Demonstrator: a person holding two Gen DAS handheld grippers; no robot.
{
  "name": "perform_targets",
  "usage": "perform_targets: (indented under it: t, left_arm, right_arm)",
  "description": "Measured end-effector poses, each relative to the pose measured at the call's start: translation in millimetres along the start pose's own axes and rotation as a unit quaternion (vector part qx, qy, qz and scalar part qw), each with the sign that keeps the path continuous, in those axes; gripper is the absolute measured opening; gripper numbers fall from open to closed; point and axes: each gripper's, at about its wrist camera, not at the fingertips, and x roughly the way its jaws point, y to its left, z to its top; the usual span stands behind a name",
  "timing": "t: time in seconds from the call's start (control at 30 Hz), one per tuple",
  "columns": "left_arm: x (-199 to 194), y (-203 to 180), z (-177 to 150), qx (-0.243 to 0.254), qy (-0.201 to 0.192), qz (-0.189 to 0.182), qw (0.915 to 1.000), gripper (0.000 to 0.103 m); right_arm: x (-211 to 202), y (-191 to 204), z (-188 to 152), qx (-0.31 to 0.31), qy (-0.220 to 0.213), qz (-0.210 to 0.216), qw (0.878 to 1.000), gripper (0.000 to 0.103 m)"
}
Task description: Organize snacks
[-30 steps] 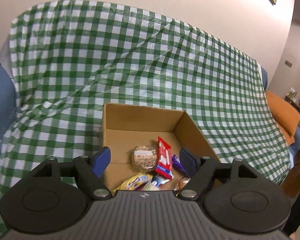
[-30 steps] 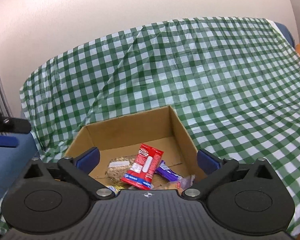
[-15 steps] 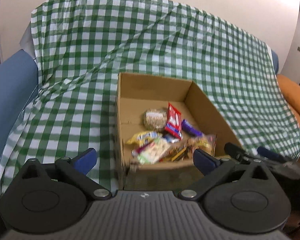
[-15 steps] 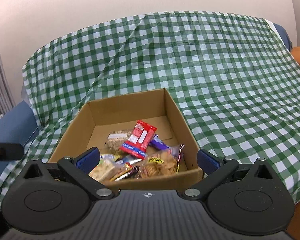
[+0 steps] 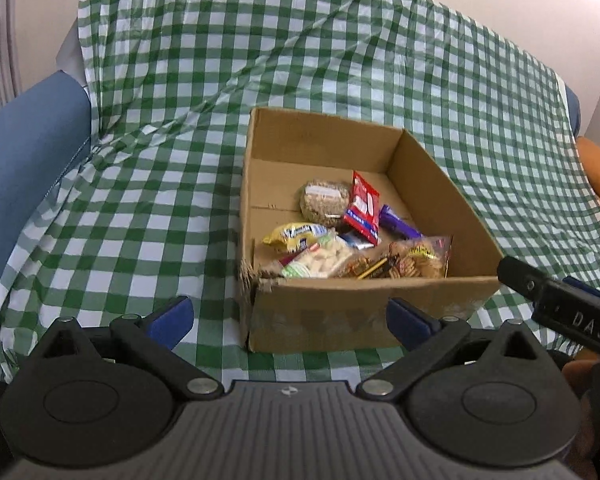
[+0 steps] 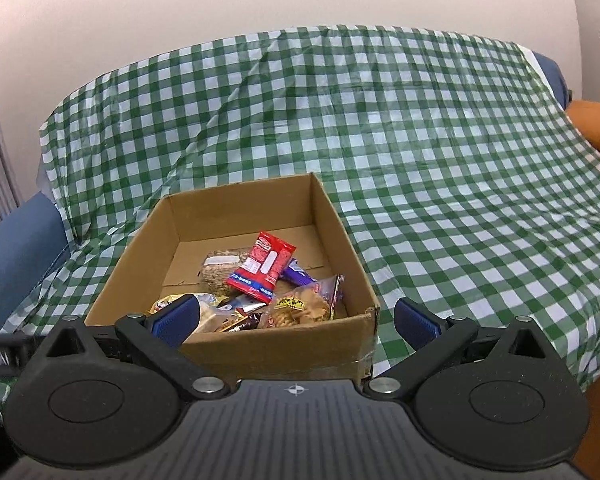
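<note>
**Open snack box on a checked cloth, both grippers empty**

A green-and-white checked cloth [image 5: 340, 60] drapes over a sofa, leaving a blue armrest [image 5: 24, 168] bare at the left and an orange cushion [image 6: 596, 128] showing at the far right. On the cloth sits an open cardboard box [image 5: 364, 312], its near wall standing between both grippers and the snacks inside.

The snacks crowd the near half of the box; the far floor is bare cardboard. A red packet [image 5: 362, 208] leans on a round clear pack of grains [image 5: 324, 202], with a purple bar [image 5: 400, 227] just to its right. Nearer lie a yellow wrapper [image 5: 294, 236], a clear bag of pale puffs [image 5: 324, 260] and a clear bag of brown crackers [image 5: 416, 260].

The left gripper [image 5: 290, 318] has just been opening; its jaws stand wide before the box's near wall, with nothing between them. The right gripper [image 6: 296, 320] is also spread wide and grips nothing, its blue pads [image 6: 414, 322] to either side of the box's near right corner
</note>
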Motion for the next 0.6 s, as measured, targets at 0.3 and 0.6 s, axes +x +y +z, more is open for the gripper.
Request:
perform_targets:
  t: [0.3, 0.6]
  left_arm:
    - [17.6, 0.9, -0.5, -0.004, 0.007, -0.012, 0.9999, 0.102]
    - [27.4, 3.9, 2.2, -0.006, 0.011, -0.018, 0.9998, 0.102]
  right_arm:
    - [19.0, -1.6, -4.1, 0.007, 0.022, -0.01, 1.0, 0.102]
    - [29.5, 7.1, -2.9, -0.01, 0.027, -0.018, 0.999, 0.102]
